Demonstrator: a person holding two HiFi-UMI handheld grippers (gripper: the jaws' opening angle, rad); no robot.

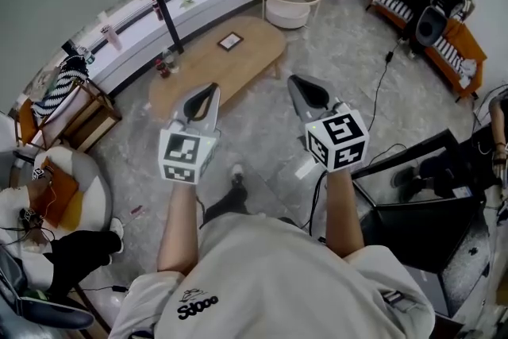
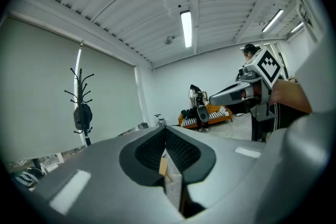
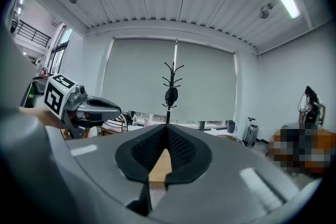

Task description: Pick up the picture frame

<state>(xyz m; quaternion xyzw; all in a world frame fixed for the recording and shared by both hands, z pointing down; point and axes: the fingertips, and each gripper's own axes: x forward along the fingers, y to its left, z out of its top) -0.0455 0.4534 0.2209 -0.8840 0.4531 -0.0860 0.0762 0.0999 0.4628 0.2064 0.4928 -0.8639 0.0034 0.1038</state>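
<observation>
- left gripper: jaws pinched together, nothing in them
- picture frame: flat on the wooden table, well ahead of both tips and between them. Squarish, no obvious long axis. Left looks nearer imo
- right gripper: also closed, empty
- only the head view shows the frame, neither gripper view does

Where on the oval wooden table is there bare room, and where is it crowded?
Bare wood lies between the picture frame and the bottles, and at the right end of the oval table, beyond the frame. The left end is crowded: bottles, stand pole.
</observation>
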